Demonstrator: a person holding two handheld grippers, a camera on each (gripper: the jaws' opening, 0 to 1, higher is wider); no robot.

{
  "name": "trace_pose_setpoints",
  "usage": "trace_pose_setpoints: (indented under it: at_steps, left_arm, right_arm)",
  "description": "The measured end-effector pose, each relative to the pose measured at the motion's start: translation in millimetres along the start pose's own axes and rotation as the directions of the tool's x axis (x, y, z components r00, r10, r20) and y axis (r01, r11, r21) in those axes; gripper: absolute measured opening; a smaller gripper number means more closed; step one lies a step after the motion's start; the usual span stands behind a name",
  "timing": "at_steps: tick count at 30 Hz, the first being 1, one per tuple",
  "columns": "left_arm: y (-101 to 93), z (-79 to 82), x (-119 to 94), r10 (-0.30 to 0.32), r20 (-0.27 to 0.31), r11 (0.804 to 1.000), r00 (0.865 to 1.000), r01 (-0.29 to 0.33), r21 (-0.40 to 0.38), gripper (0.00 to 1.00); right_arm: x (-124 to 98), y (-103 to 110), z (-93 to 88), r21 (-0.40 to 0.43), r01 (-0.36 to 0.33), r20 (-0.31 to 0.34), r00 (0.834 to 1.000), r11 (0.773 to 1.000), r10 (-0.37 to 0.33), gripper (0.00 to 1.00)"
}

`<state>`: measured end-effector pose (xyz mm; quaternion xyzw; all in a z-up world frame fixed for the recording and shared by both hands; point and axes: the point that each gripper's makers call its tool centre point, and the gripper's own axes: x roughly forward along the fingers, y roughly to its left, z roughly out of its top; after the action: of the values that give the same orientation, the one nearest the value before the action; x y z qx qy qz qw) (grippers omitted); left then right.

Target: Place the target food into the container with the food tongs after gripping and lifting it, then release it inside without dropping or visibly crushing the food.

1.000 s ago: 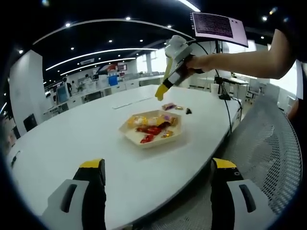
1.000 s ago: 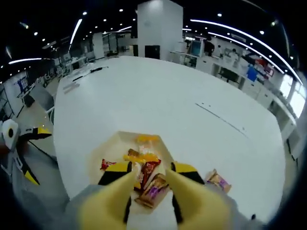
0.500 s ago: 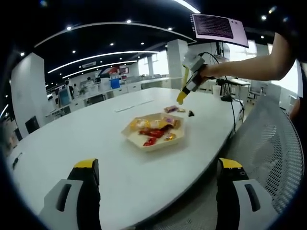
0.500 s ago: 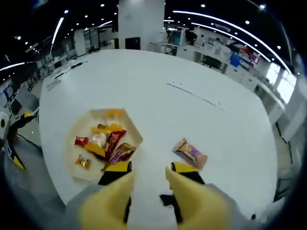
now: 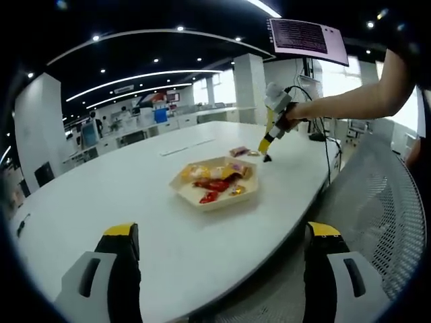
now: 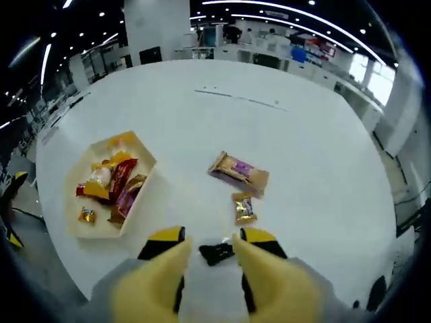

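Small black packet [image 6: 216, 253] seen between open yellow tongs of right gripper [image 6: 209, 250], not gripped; tray [image 6: 139, 199] well left of packet.

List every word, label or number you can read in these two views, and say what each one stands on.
No text can be read.
Hanging screen: lines of text, too small to read.
Purple wrapper on the table: print blurred.
Small gold wrapper: markings too small.
Black packet between the right gripper's jaws: no legible print.
Wrappers in the tray: blurred.
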<state>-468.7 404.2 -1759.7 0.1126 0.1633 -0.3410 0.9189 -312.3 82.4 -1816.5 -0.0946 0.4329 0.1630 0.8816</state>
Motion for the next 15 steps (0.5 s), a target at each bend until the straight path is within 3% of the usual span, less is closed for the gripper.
trace_pose_setpoints:
  at_steps: [6,11,15]
  left_arm:
    - [-0.7,0.1,0.1,-0.002,0.0,1.0,1.0,0.002,0.001,0.98]
    - [-0.9,0.2,0.1,-0.004,0.0,1.0,1.0,0.004,0.001,0.98]
    - [-0.7,0.1,0.2,-0.003,0.002,1.0,1.0,0.003,0.002,0.98]
  right_arm:
    - [4.2,0.8,-11.1,0.044,0.015,-0.011,1.0,0.999,-0.015,0.31]
    - [5.0,-4.4,-5.8,0.104,0.044,-0.008,0.999,0.994,-0.044,0.31]
    - [6.4,-3.9,-4.0,0.101,0.075,-0.021,0.997,0.992,-0.074,0.31]
